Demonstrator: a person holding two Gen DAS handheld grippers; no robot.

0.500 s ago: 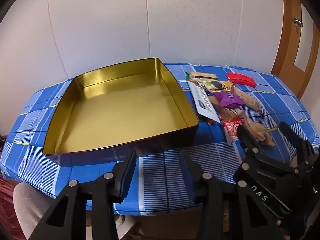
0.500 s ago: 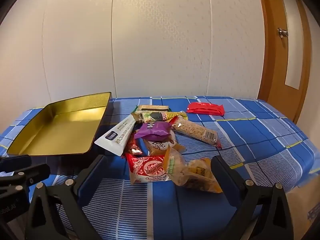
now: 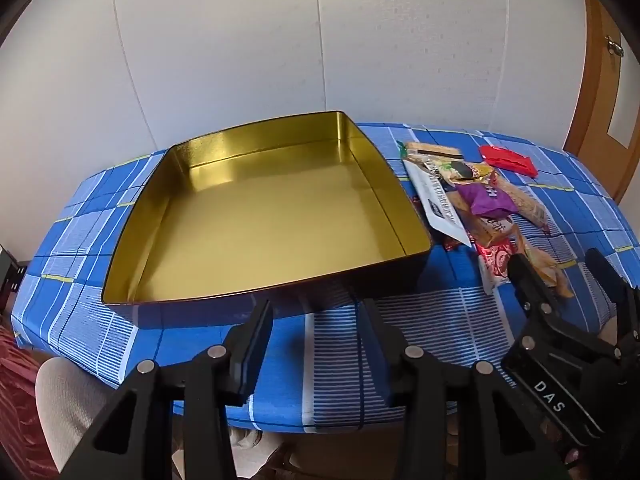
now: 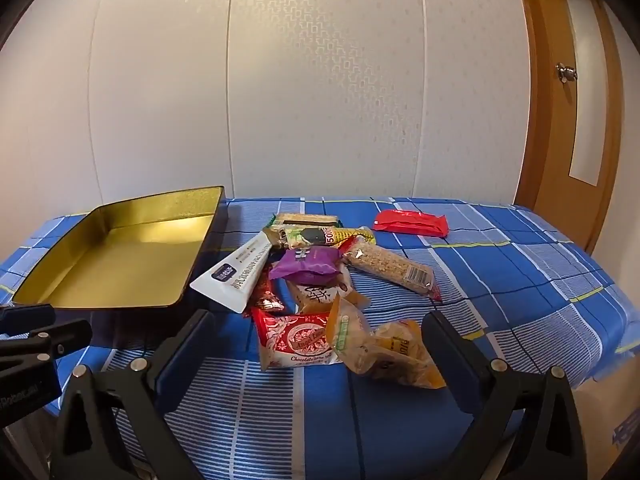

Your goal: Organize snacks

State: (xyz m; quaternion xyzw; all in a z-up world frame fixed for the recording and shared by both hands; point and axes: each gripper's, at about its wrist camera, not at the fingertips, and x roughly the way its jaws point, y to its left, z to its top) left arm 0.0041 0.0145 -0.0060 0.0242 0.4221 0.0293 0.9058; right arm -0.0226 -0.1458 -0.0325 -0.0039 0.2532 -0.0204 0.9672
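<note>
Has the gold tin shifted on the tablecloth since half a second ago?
No. The gold tin sits against the same tablecloth stripes, with the white tube lying beside its corner as before.

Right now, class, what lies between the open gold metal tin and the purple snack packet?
In the right wrist view, a white tube lies slanted between the gold metal tin and the purple snack packet.

"DAS" on right gripper (image 3: pixel 568 276), "Chocolate" on red-white snack packet (image 4: pixel 298 338)
</note>
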